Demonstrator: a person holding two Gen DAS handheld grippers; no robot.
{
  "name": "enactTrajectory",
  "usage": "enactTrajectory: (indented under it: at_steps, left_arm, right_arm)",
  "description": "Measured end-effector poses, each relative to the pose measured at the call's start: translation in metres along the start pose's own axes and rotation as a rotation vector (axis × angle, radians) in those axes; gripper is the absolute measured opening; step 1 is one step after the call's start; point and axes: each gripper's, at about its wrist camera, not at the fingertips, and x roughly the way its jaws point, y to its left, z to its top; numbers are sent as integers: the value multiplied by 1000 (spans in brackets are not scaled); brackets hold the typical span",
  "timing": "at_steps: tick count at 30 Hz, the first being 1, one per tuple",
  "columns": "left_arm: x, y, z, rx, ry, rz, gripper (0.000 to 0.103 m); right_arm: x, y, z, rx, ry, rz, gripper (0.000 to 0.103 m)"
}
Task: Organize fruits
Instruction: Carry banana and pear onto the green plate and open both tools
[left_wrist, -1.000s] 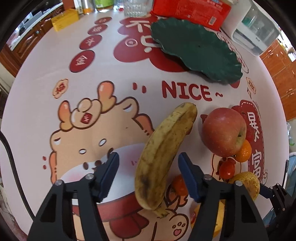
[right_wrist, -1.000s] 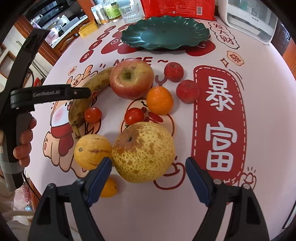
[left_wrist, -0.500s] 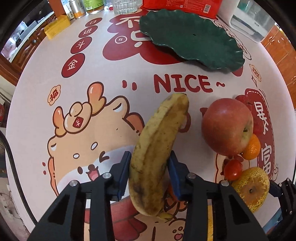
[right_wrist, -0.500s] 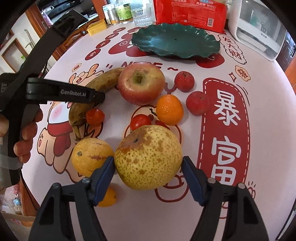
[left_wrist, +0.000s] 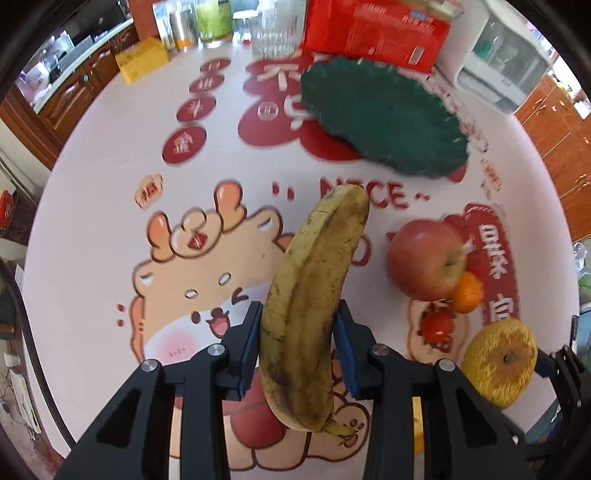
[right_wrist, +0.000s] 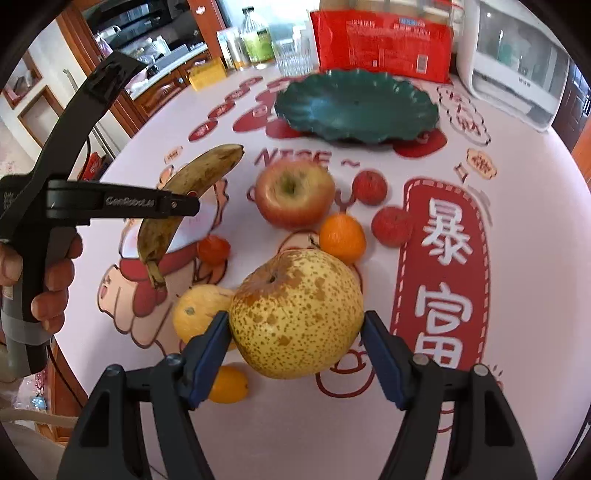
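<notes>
- Left tongs: jaws just closed, clamped on the banana, lifted off the desk.
- Right tongs: just narrowed, gripping the pear.
- Green plate: empty, near desk's far edge; carry both fruits level, release low.

Banana: matt yellow peel, brown-freckled, dark bruising toward the stem end.
Pear: dull yellow skin, rough-looking with dense brown speckle and russet patches.
Apple: smooth red-green skin, faint sheen.
Tangerine: finely dimpled rind, slight gloss.
Tomato: glossy, taut.
Plate: dark green, scalloped rim, glazed look with soft highlights.
Tablecloth: smooth printed sheet, low sheen.
Left gripper: matt black plastic arms, blue pads, shiny metal screw heads.
Bag: glossy red plastic.
Cabinets: varnished wood.
</notes>
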Motion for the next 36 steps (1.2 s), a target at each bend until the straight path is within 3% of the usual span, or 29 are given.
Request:
enactTrajectory:
  at_steps: [8, 20, 24, 27, 36]
  left_arm:
    - [-81, -8, 42, 93, -140, -13, 36]
    - [-136, -50, 157, 202, -273, 60, 36]
    - [-116, -60, 188, 204, -272, 74, 36]
    - [-77, -60, 209, 181, -234, 71, 36]
    - [45, -57, 228, 152, -83, 93, 36]
  right_arm:
    - [-48, -17, 53, 1, -121, 6, 72]
    - [-107, -55, 205, -2, -327, -29, 72]
    - [-84, -73, 246, 48, -301, -34, 72]
    - [-47, -89, 263, 93, -249, -39, 72]
    - [75, -122, 258, 182, -73, -26, 72]
